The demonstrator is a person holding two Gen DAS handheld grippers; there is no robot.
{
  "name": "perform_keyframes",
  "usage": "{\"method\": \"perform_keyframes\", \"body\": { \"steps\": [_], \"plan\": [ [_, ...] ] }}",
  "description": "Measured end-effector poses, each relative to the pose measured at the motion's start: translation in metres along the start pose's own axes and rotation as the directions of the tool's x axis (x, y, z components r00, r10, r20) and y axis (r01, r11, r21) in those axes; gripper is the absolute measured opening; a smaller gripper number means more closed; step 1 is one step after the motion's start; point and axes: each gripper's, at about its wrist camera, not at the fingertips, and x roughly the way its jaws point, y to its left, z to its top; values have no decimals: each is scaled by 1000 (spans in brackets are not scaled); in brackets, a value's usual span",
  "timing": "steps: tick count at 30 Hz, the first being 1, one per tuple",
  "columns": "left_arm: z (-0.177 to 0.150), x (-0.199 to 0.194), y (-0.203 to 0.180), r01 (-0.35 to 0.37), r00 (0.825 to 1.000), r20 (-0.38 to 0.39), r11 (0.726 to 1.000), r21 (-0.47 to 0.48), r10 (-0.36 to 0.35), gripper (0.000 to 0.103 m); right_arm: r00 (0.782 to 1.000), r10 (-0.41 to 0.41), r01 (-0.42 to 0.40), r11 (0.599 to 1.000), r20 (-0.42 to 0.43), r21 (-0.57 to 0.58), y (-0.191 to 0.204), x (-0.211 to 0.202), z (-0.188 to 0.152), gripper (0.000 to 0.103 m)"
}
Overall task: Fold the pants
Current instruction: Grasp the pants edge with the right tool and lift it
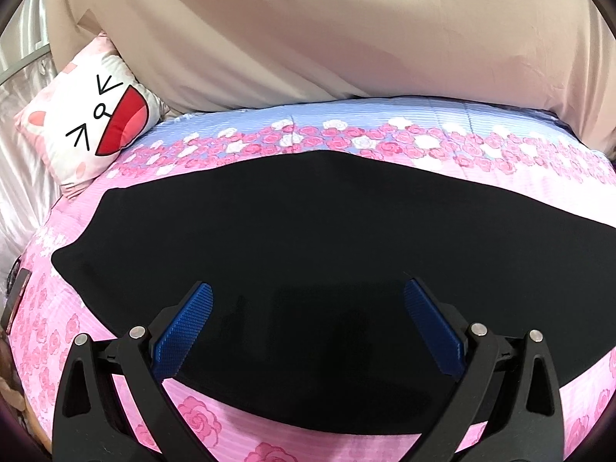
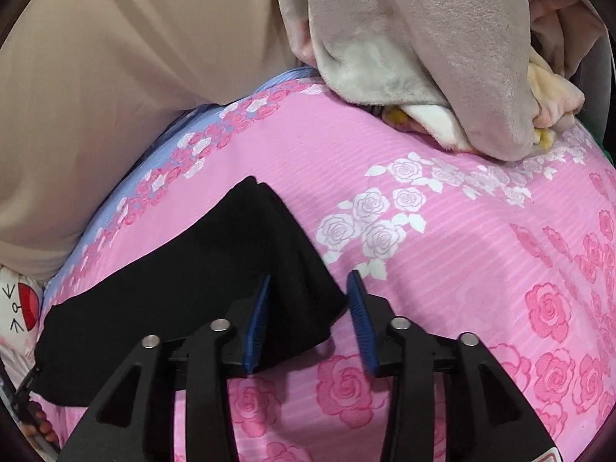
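Observation:
Black pants (image 1: pixel 292 231) lie flat across a pink rose-print bed cover (image 1: pixel 200 419). My left gripper (image 1: pixel 308 292) is open wide above the near edge of the pants, its blue pads (image 1: pixel 184 331) apart and holding nothing. In the right wrist view the narrow end of the pants (image 2: pixel 215 269) lies at the left on the cover (image 2: pixel 462 269). My right gripper (image 2: pixel 310 281) is open, with the corner of the pants' end lying between its blue pads (image 2: pixel 257 319). The jaws are not closed on the cloth.
A white cartoon-face pillow (image 1: pixel 92 123) sits at the far left of the bed. A beige curtain (image 1: pixel 308 30) hangs behind the bed. A grey plush blanket pile (image 2: pixel 423 57) lies at the far right of the bed. A dark device (image 1: pixel 15 296) lies at the left edge.

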Motion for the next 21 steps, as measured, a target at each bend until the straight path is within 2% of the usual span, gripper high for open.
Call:
{"method": "perform_keyframes", "body": {
  "steps": [1,3,5,6,8,10,12,14,18,21],
  "plan": [
    [-1,0,-1,9,1000,-2,1000,0,-9,98,1000,7,-7,1000,1,-1,2,0,-1,56],
    [-2,0,-1,17,1000,-4,1000,1,-17,98,1000,3,-3,1000,4,-12,5,3,-1,57],
    [-3,-1,-1,27,1000,-2,1000,0,-27,98,1000,-7,7,1000,0,-28,11,6,-2,20],
    [-4,-1,0,31,1000,-2,1000,-3,-31,98,999,41,-41,999,-25,-2,11,12,-1,19],
    [-4,-3,5,43,999,-2,999,-10,-43,98,998,61,-60,997,-16,58,9,13,2,18],
    [-4,-5,13,62,998,0,998,-24,-62,98,991,133,-135,985,26,107,10,-2,6,18],
    [-4,-9,24,81,997,4,996,-36,-81,98,972,217,-226,967,86,121,22,-29,16,18],
    [-4,-12,34,101,995,7,994,-42,-101,98,955,264,-276,958,137,79,45,-57,25,18],
    [-5,-23,60,143,989,36,988,-63,-140,98,905,376,-367,927,201,-81,126,-114,44,18],
    [-5,-30,79,158,986,58,984,-83,-153,98,864,459,-420,884,207,-207,198,-144,48,18]
  ]
}}
